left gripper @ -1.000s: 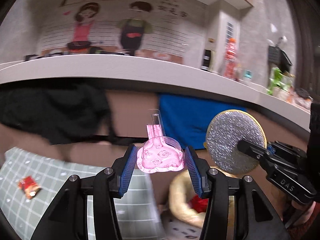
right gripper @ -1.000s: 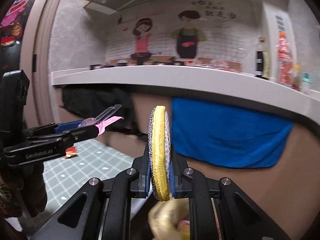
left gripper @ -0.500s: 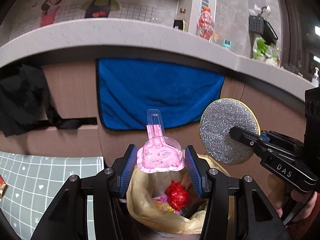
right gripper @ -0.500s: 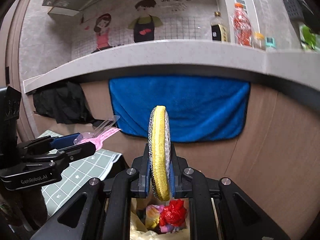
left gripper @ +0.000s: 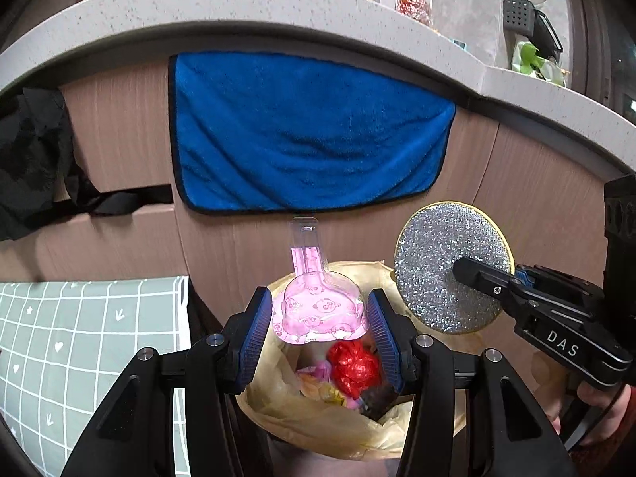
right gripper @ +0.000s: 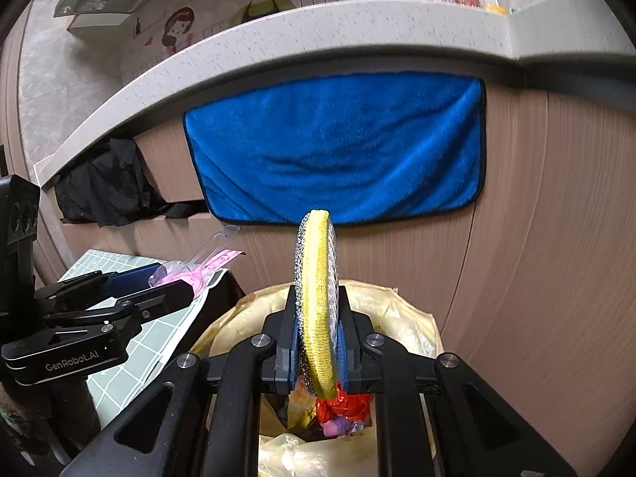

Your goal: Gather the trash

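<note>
Left hand-held gripper [left gripper: 318, 320]: its blue-padded jaws are closed against both sides of a pink blister pack [left gripper: 316, 310], held flat, with its clear hang tab pointing away from the camera.
Right hand-held gripper [right gripper: 318, 342]: clamped narrow on a round scouring pad [right gripper: 317, 302], which stands on edge; the yellow rim faces this camera, and the silver glitter face [left gripper: 451, 268] shows in the left wrist view.
Trash bin [left gripper: 318, 423]: lined with a tan plastic bag, mouth open, directly below both held items; the blister pack hangs over its near-left part, the scouring pad over its right rim.
Bin contents: a crumpled red wrapper [left gripper: 353, 365] lies on top, with pinkish and yellowish scraps beside it.
Green grid mat [left gripper: 79, 342]: to the left of the bin, its right edge just beside the bag.
Cabinet front [right gripper: 536, 238]: wood-grain panel behind the bin.
Blue towel [left gripper: 306, 131]: hangs flat against the cabinet front under the counter edge, above the bin.
Black cloth [left gripper: 31, 159]: draped to the left of the towel.
Counter [left gripper: 238, 4]: speckled pale top, farthest back, carrying bottles near its right corner.
</note>
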Tool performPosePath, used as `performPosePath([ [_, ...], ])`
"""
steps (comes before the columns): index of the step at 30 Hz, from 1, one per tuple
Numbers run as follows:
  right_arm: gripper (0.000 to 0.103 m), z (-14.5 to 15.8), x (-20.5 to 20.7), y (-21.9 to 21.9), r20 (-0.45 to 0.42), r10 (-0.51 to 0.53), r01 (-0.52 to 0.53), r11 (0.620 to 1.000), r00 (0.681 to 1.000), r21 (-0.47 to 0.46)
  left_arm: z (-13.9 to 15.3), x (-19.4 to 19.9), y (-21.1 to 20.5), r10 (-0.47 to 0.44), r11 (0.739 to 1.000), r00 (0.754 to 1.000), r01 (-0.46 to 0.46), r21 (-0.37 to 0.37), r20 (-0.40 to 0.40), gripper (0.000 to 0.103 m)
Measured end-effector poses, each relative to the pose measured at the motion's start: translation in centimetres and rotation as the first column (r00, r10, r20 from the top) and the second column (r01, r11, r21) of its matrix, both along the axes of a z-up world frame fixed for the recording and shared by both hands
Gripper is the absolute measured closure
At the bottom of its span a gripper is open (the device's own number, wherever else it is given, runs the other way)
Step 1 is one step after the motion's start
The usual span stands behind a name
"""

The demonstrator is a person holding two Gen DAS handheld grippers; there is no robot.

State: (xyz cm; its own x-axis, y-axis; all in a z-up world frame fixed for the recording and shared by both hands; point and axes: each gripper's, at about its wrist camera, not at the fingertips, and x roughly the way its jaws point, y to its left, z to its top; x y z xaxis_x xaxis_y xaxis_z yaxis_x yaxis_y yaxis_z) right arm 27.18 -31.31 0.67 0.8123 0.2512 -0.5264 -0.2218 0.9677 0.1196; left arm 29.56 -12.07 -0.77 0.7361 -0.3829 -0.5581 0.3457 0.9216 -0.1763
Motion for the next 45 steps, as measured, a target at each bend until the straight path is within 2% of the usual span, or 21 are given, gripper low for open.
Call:
performPosePath([
  [14,0.089,-2.1,0.9,-0.5,-0.049,-0.012,0.012,1.0,0.999,0.011,-1.7,1.2,-0.4,-0.022,1.0,0.998,0.021,-0.014,-0.052,0.052],
  [17,0.088,-2.4,1.2,-0.9,-0.057,-0.016,0.019,0.999,0.998,0.037,-2.1,1.8,-0.4,-0.082,0.995,0.994,0.077,-0.059,-0.071,0.051],
  [18,0.082,-2.5,1.3,-1.0,-0.061,-0.022,0.025,0.999,0.998,0.043,-2.3,2.0,-0.4,-0.095,0.994,0.991,0.089,-0.07,-0.09,0.05],
  [19,0.07,-2.6,1.4,-1.1,-0.063,-0.029,0.032,0.998,0.998,0.045,-2.5,2.2,-0.4,-0.096,0.993,0.99,0.089,-0.077,-0.104,0.049],
  [21,0.062,-2.7,1.5,-1.3,-0.065,-0.042,0.045,0.998,0.997,0.053,-2.8,2.5,0.0,-0.085,0.993,0.989,0.074,-0.097,-0.124,0.042],
  [26,0.062,-2.8,1.2,-1.3,-0.077,-0.045,0.049,0.998,0.996,0.047,-2.7,2.5,0.8,-0.06,0.993,0.989,0.045,-0.108,-0.137,0.038],
  [32,0.062,-2.6,0.5,-0.8,-0.08,-0.045,0.049,0.998,0.996,0.038,-2.0,1.7,2.3,0.008,0.997,0.993,-0.016,-0.072,-0.115,0.03],
  [45,0.062,-0.9,-1.3,1.5,-0.055,-0.03,0.031,0.999,0.998,0.019,-0.7,-1.4,8.0,0.113,0.992,0.99,-0.118,-0.049,-0.09,0.03],
])
